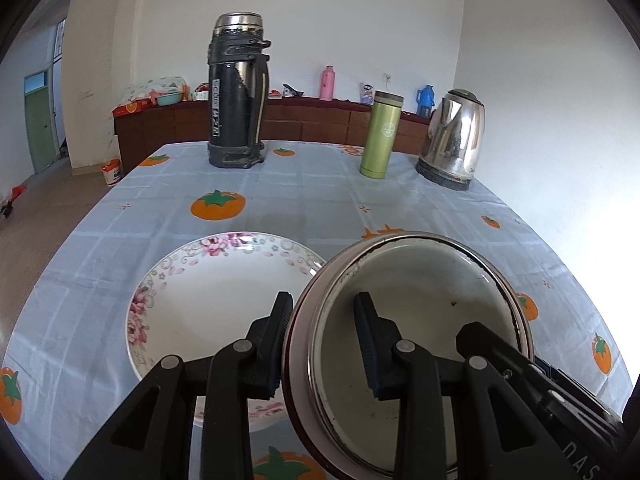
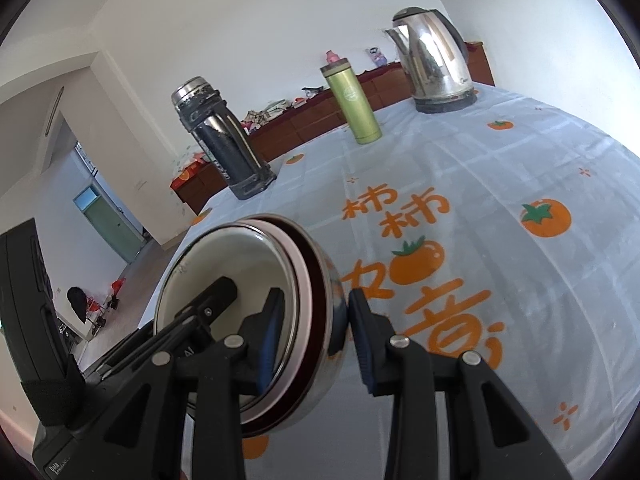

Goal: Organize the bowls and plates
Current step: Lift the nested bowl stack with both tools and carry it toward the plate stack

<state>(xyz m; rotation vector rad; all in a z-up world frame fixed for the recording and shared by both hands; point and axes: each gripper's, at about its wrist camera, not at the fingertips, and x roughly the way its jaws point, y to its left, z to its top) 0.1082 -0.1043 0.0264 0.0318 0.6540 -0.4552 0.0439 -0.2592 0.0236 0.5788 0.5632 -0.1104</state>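
Observation:
A steel bowl [image 1: 420, 300] with a pale inside and a dark red band under its rim hangs tilted above the table, held from two sides. My left gripper [image 1: 324, 308] is shut on its left wall, one pad outside and one inside. My right gripper [image 2: 316, 304] is shut on the opposite wall of the bowl [image 2: 224, 256] in the same way. A finger of the right gripper [image 1: 488, 344] shows inside the far rim. A white plate with a pink flower border [image 1: 216, 292] lies flat on the tablecloth, left of the bowl and partly hidden behind it.
At the back of the table [image 1: 304, 200] stand a tall black thermos [image 1: 236, 92], a green flask [image 1: 380, 136] and a steel kettle [image 1: 454, 140]. The table's left edge drops to the floor. A low brown sideboard [image 1: 320, 120] lines the far wall.

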